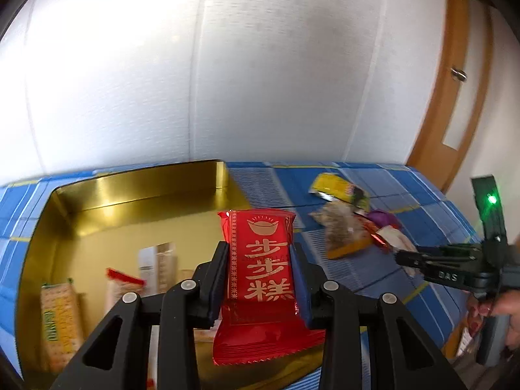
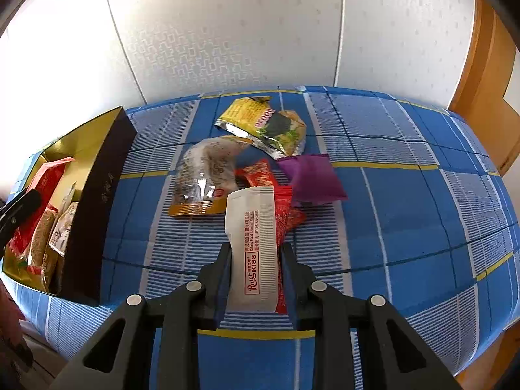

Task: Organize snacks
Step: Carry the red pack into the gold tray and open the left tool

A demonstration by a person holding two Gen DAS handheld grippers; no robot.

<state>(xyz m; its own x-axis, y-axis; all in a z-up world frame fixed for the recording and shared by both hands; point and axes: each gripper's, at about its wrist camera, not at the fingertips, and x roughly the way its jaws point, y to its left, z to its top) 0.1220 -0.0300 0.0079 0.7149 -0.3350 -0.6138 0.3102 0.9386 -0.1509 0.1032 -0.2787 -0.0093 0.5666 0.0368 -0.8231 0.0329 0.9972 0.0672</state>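
Box (image 1: 136,188): rectangular, gold inside, dark outside wall; stands on the blue checked tablecloth (image 2: 406,214) at the table's left edge, near the far left corner.
Box contents: several wrapped snacks lie along the near end, among them a green-and-yellow packet (image 1: 60,318) and a red-edged packet (image 1: 122,284); the far end of the box floor is bare.
Left gripper (image 1: 260,256): jaws clamped on a red packet (image 1: 263,260) with gold characters; the packet stands upright between the pads, its top above the fingertips, over the near right part of the box.
Right gripper (image 2: 255,253): jaws clamped on a white wrapper (image 2: 252,243) printed "KISS"; a thin red wrapper (image 2: 282,227) sits against its right side, also between the pads.
Loose pile: mid-table, toward the far edge, right of the box. A yellow bag (image 2: 263,123) lies farthest back, a clear-and-brown bag (image 2: 204,175) to its left, a purple pouch (image 2: 310,178) to its right, and red sachets (image 2: 258,174) between them.
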